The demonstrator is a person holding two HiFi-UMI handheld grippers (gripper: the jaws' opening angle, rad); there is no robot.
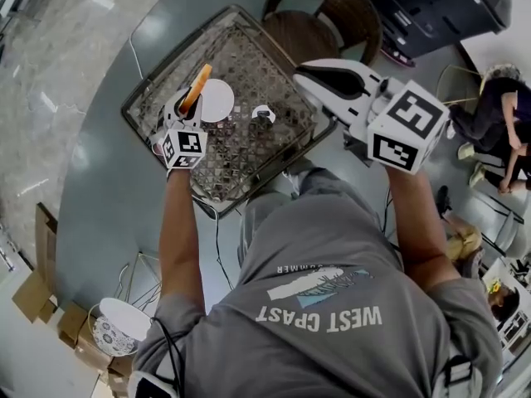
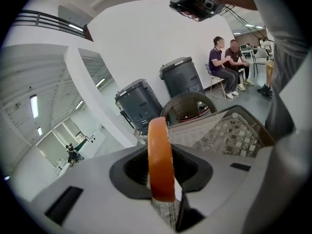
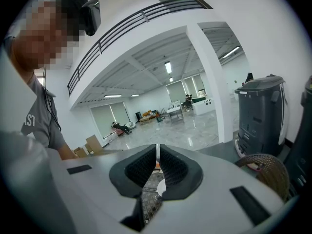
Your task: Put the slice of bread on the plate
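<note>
Your left tool (image 1: 191, 108) clenches the thin orange-crusted bread slice (image 2: 160, 160) beside the round white plate (image 1: 219, 99) on the woven wicker tray (image 1: 249, 148). Your right tool (image 3: 157, 154) is closed, empty. Only the head view shows the plate whole.

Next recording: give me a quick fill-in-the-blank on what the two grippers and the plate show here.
1. The jaws of the left gripper are shut on the ____.
2. The jaws of the right gripper are together and hold ____.
3. The white plate lies inside the tray and is ____.
Missing words: slice of bread; nothing; empty.
</note>
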